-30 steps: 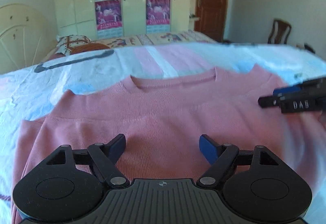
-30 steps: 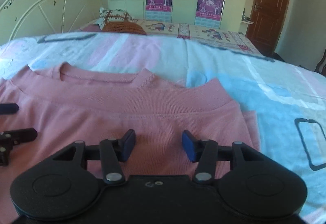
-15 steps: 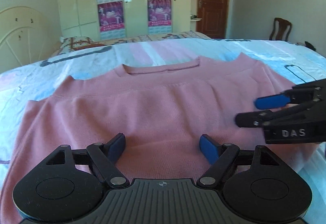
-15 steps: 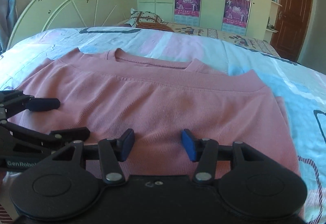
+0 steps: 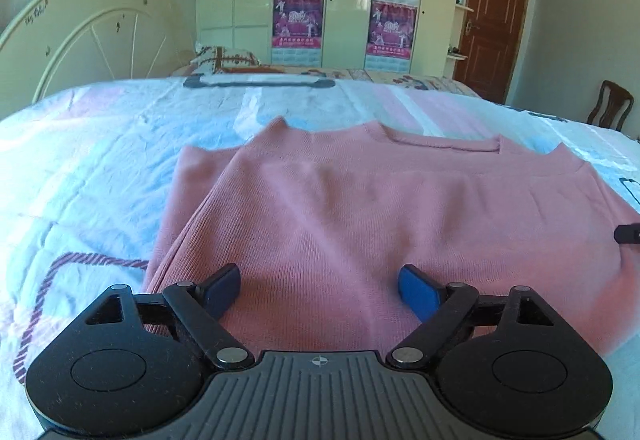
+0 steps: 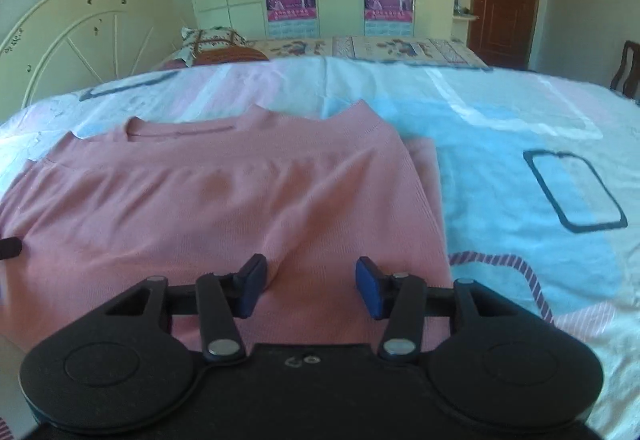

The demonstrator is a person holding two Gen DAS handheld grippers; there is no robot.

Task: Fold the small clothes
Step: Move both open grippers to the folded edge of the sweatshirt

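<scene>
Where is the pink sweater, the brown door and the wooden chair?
pink sweater (image 5: 380, 224): left wrist view, middle of its folded body.
brown door (image 5: 494, 20): left wrist view, on its upper panels.
wooden chair (image 5: 610, 106): left wrist view, on its backrest.

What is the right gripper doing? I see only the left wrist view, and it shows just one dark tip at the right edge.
Observer: In the right wrist view, the right gripper is open above the pink sweater. Its pads press on nothing.
Operator: How does the sweater's edge look on that side?
Observer: A second pink layer sticks out from under the top one, on the right of that picture.
Operator: Is anything beside it?
Observer: A dark rectangle outline is printed on the bedsheet, apart from the sweater.
</scene>
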